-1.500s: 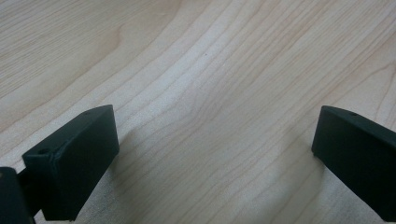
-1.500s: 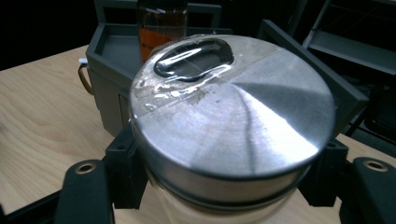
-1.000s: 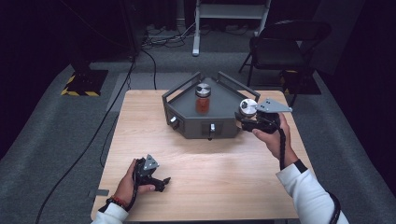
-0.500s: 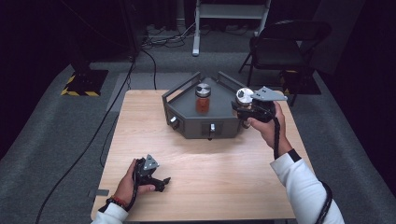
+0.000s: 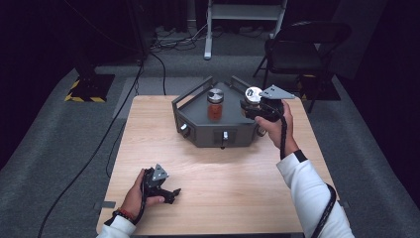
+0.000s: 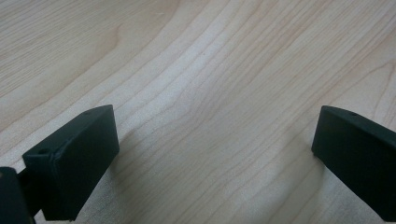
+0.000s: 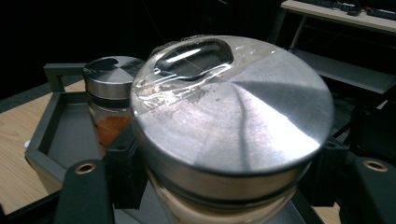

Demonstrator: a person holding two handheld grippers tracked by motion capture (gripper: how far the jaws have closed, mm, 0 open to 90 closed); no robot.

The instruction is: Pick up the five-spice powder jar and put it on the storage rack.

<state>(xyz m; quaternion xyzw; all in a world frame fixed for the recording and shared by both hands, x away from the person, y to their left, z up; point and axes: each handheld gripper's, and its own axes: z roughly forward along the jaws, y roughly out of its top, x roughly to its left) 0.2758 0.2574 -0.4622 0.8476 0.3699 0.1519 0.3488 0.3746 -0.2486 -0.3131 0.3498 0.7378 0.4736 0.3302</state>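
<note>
Right gripper (image 5: pixel 253 105) is clamping a jar (image 7: pixel 232 135) by its sides, just under the metal lid (image 7: pixel 233 112), and holding it above the right part of the grey tray (image 5: pixel 198 130). To its left a second jar (image 5: pixel 215 104) with orange contents is standing upright inside the tray. Left gripper (image 5: pixel 171 191) is resting on the table (image 5: pixel 237 173), well apart from the tray, jaws spread wide with bare wood between them.

The round brushed-metal jar lid (image 7: pixel 233 116) gleams, smudged with a glossy smear (glass below); the pale wooden table (image 6: pixel 210 70) looks smooth and matt; the dark grey tray (image 5: pixel 218 134) is dull.
</note>
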